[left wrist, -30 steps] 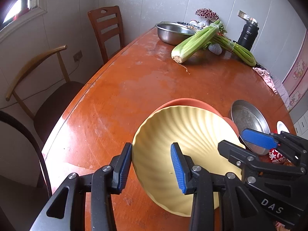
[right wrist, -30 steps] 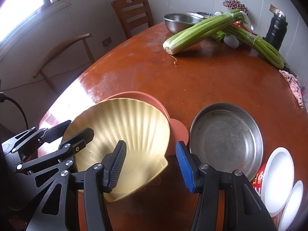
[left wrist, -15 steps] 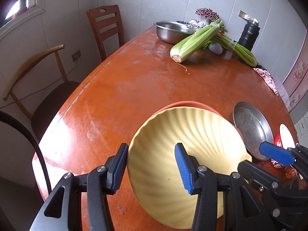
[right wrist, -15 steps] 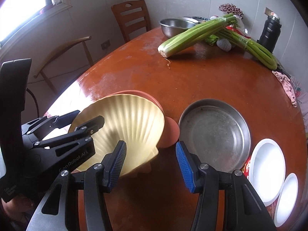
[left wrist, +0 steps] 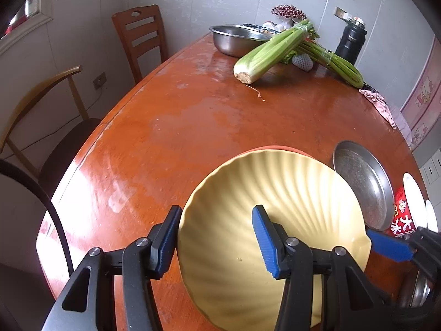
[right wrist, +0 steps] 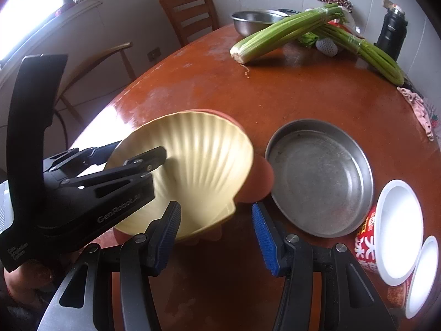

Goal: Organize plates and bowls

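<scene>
Low in the left view, my left tool (left wrist: pixel 215 237) stands wide open around the yellow shell plate (left wrist: pixel 275 220) resting on the orange plate (right wrist: pixel 259 179). My right tool (right wrist: pixel 216 229) is open, empty. Metal pan (right wrist: pixel 319 176), white bowls (right wrist: pixel 399 229) still unstacked.

The yellow shell plate (left wrist: pixel 275 220) covers nearly all of the orange plate (left wrist: pixel 284 149) beneath it; only a thin rim shows in the left view, and a rim and one lobe in the right view. The plate's near edge runs off the bottom of the left picture. Whether the left claw (left wrist: pixel 213 238) touches the plate's rim cannot be told. The print on the red packet (right wrist: pixel 366 245) is half hidden by the white bowl (right wrist: pixel 399 231). The small white dish (right wrist: pixel 421 275) is cut by the picture's edge.
</scene>
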